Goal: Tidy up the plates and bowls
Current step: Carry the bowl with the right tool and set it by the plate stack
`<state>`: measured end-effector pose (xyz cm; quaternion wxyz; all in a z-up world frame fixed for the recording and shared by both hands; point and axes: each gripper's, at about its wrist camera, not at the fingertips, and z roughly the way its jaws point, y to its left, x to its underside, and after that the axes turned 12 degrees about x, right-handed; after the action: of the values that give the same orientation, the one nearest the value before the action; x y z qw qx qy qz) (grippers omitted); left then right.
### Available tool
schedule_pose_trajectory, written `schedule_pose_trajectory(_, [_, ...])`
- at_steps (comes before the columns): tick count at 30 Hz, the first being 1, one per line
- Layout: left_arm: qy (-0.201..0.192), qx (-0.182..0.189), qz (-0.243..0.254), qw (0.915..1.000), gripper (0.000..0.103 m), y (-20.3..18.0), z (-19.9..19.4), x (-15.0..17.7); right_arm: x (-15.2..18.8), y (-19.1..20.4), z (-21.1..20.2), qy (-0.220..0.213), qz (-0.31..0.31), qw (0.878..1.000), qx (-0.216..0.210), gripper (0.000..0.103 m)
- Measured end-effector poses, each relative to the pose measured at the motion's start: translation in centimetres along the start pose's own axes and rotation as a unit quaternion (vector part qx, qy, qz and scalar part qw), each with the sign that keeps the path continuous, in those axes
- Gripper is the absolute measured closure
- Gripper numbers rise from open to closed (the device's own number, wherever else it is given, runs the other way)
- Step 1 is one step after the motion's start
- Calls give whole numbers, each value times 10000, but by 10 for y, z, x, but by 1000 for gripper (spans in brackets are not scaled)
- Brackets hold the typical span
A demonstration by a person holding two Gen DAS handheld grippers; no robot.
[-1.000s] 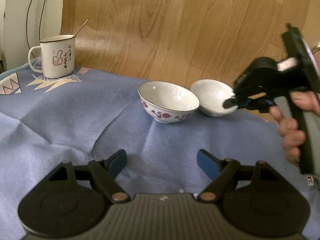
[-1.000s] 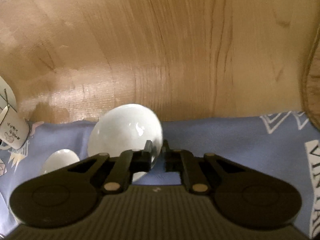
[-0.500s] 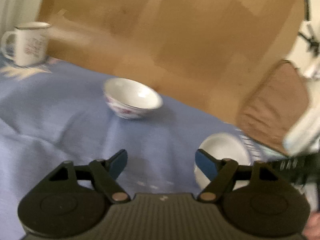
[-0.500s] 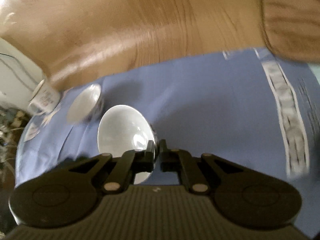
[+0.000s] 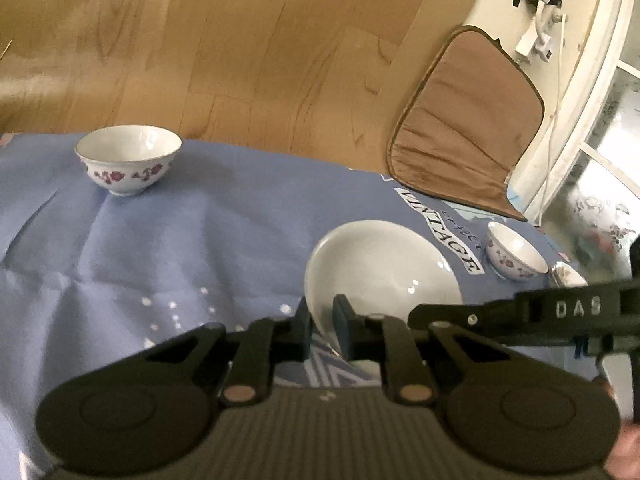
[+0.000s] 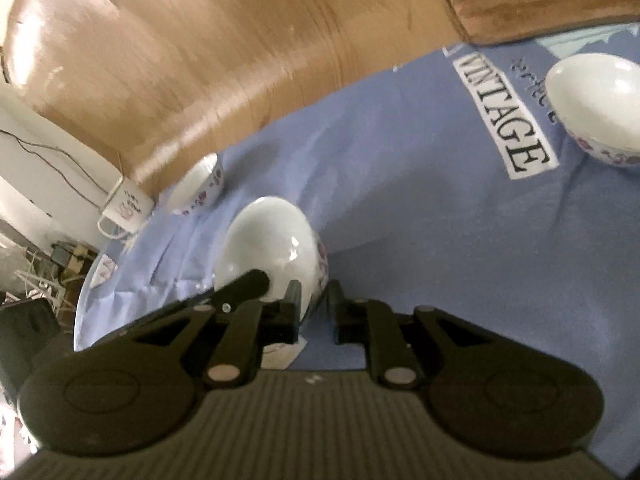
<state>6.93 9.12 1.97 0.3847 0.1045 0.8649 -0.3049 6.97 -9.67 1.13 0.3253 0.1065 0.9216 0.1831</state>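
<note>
A white bowl (image 5: pixel 384 268) with purple flowers on its outside sits tilted over the blue cloth. My left gripper (image 5: pixel 322 320) is shut on its near rim, one pad inside and one outside. In the right wrist view the same bowl (image 6: pixel 272 248) has its rim between the jaws of my right gripper (image 6: pixel 314 308). Those jaws are opening, and a small gap shows beside the outer pad. One finger of the left gripper (image 6: pixel 248 286) reaches the bowl from the left. The right tool's black arm (image 5: pixel 560 310) crosses in from the right.
A second floral bowl (image 5: pixel 128 160) stands at the cloth's far left, with a white mug (image 6: pixel 128 208) beyond it. A third floral bowl (image 5: pixel 516 252) sits at the right by the "VINTAGE" print. A brown cushion (image 5: pixel 464 120) overhangs the table's far right edge. Wooden floor lies beyond.
The right gripper carried the bowl from the far edge toward the near middle of the cloth, and its jaws have parted slightly. The left gripper swung right and shut on the bowl's rim.
</note>
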Motion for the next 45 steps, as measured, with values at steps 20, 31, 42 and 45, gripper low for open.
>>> schedule_pose_trajectory(20, [439,773,371,9953,90,-138,112,-50,-21,-110,-84,-1884,171,9753,1144,88])
schedule_pose_trajectory(31, [479,168,683,9964,66,-145,139,-54,-38,-128,-60,-2195,120,9612,1667,68])
schedule_pose_trajectory(42, [-2,-714,785,9944,62,-98,70,-49,-27,-87,-68,-2494,-180,9561,1529,61])
schedule_pose_trajectory(45, [-169,-1124,803,9903,62,-72,45,-45,-23,-58,-58,-2355,-556,9593,1458,61])
